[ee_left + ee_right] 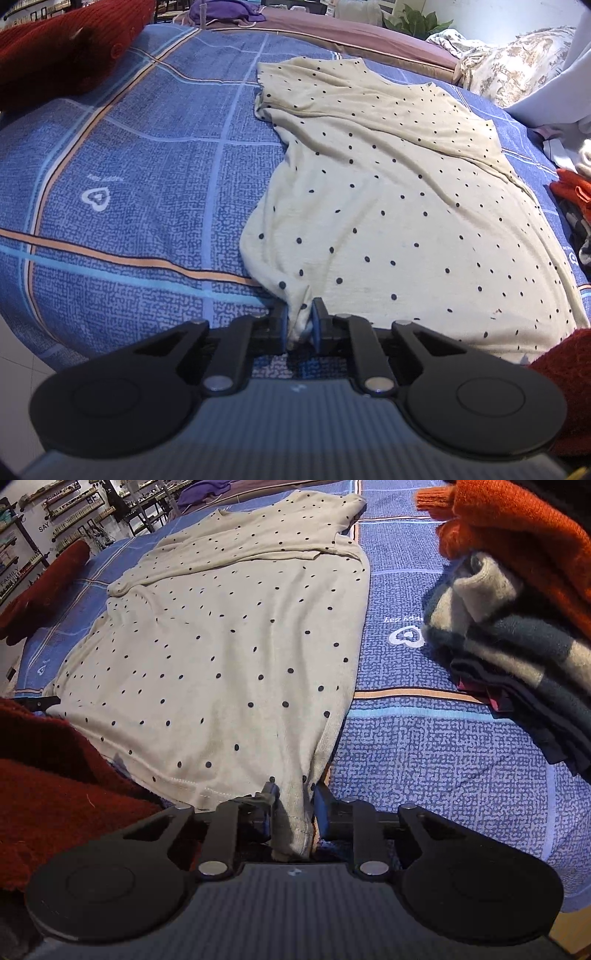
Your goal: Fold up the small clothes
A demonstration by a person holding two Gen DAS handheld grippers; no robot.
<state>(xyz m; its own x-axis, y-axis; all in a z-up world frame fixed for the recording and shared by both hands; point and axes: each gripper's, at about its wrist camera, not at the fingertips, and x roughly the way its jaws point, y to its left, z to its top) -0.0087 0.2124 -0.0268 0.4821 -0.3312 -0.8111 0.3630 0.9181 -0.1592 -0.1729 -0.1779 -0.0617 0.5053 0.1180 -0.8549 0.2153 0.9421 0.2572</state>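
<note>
A cream shirt with dark polka dots lies spread on a blue checked bedsheet. Its top part is folded over at the far end. My left gripper is shut on the shirt's near left hem corner, with cloth bunched between the blue pads. The same shirt fills the right wrist view. My right gripper is shut on the shirt's near right hem corner. The left gripper's tip shows at the shirt's far hem corner in the right wrist view.
A stack of folded clothes, orange on top, sits right of the shirt. A red knit garment lies at the near left, another red one at the far left. Pillows and a plant are behind.
</note>
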